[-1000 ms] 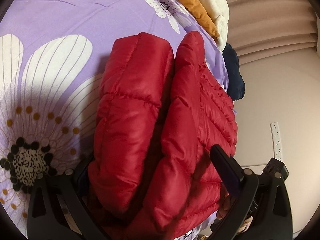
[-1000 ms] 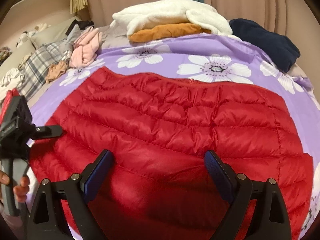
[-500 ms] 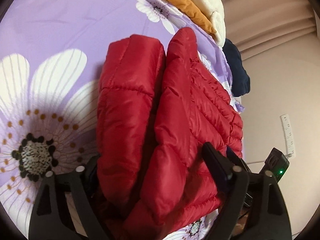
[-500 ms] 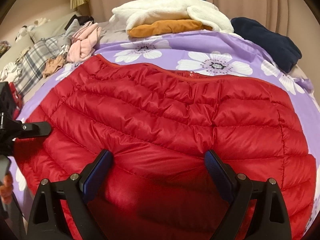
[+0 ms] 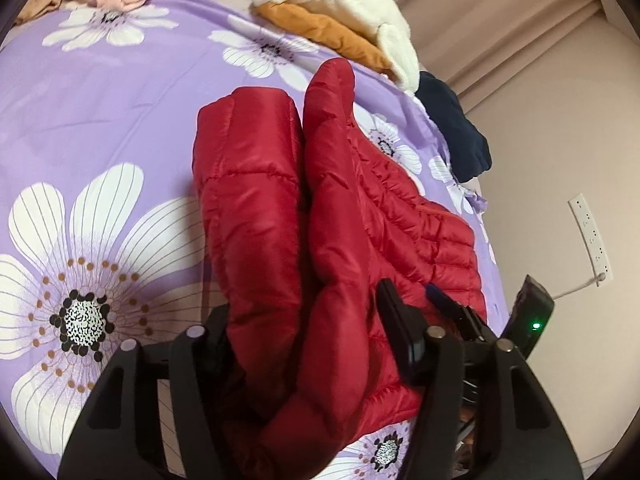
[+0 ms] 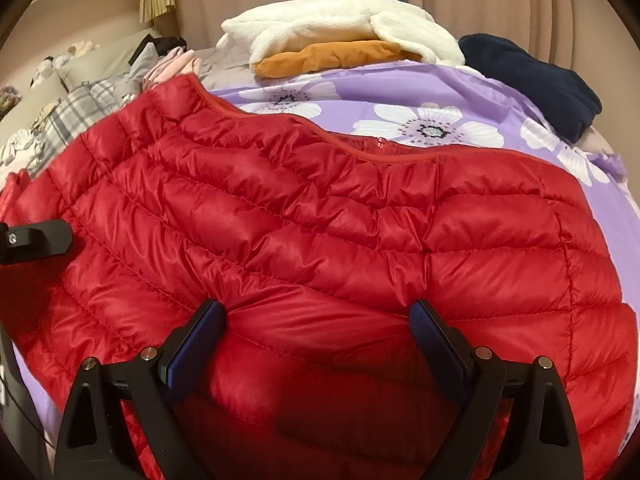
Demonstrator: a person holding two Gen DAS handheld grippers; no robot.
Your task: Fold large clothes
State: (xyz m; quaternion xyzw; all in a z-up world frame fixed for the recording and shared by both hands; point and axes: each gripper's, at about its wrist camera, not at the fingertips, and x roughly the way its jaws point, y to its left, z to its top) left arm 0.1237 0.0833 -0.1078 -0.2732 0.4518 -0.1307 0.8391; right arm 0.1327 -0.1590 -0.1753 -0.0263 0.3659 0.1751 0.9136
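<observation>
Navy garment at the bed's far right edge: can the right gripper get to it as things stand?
Probably not directly. The right gripper sits open over the red puffer jacket, and the navy garment lies beyond the jacket across the purple floral cover; nothing blocks a lifted path.

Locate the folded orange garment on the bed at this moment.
In the right wrist view, the folded orange garment lies at the far end of the purple floral bedspread, tucked under the white fleece garment, left of the navy garment.
</observation>
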